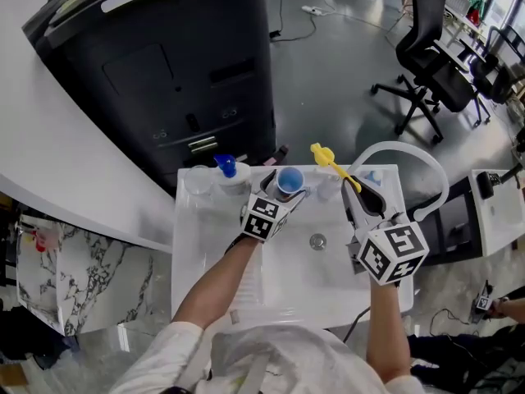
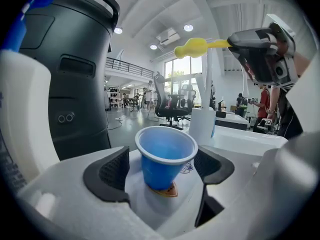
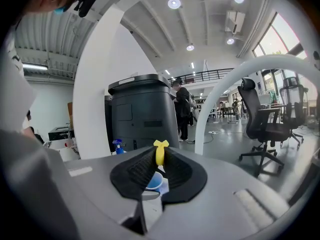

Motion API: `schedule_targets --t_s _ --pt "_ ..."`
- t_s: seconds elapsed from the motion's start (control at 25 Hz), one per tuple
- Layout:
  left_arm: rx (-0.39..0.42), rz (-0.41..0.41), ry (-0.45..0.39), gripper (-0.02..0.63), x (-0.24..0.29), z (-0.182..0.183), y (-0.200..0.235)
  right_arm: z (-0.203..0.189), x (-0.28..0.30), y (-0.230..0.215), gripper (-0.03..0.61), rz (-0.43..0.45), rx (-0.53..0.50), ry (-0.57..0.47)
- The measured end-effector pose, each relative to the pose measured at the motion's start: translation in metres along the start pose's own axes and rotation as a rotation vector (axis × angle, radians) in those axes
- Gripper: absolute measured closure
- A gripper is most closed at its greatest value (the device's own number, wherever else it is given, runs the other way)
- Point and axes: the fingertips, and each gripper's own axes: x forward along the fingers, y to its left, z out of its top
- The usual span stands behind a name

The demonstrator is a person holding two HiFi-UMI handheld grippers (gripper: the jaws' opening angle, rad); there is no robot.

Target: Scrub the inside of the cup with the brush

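While the blue cup (image 2: 165,156) stands upright on the white sink (image 1: 195,249) rim between the wide-apart jaws of the left tool (image 1: 287,189), the right tool (image 3: 159,168) pinches the yellow brush (image 1: 326,158)

The brush (image 1: 326,156) shows only its yellow end, the rest buried between the right gripper's (image 1: 354,185) jaws, the cup (image 2: 165,156) covers part of a sticker (image 2: 171,189) (print unreadable), and the bottle (image 2: 20,89) on the sink's (image 1: 205,253) back edge is cut by the left gripper view's edge.

The blue cup (image 2: 165,159) looks smooth glossy plastic; the sink (image 1: 287,279) glossy white, perhaps ceramic.
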Motion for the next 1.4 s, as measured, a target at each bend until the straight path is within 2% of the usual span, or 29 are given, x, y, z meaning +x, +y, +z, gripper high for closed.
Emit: schedule_targets --t_s 0.08,0.2,0.24,0.4,0.72,1.08,1.4 --pt "0.012 0.000 0.005 0.215 0.002 -0.001 0.001 -0.002 0.000 -0.001 0.541 -0.003 0.001 0.005" --pt "0.028 0.003 0.006 0.292 0.002 -0.001 0.000 -0.003 0.001 0.000 0.541 0.002 0.000 0.009" --pt "0.031 -0.001 0.005 0.301 0.002 -0.001 -0.002 -0.003 0.002 0.000 0.541 0.004 -0.001 0.010" --pt "0.045 -0.020 0.012 0.304 -0.004 0.003 -0.007 -0.001 0.002 0.001 0.541 0.011 0.003 0.006" --pt "0.072 -0.008 -0.019 0.305 -0.026 0.025 -0.013 0.003 0.002 0.008 0.541 0.045 0.001 -0.007" --pt "0.076 0.039 -0.063 0.306 -0.064 0.057 -0.018 0.009 -0.005 0.009 0.541 0.094 0.004 -0.022" --pt "0.091 0.113 -0.066 0.308 -0.109 0.076 -0.014 0.016 -0.007 0.019 0.541 0.167 -0.020 -0.033"
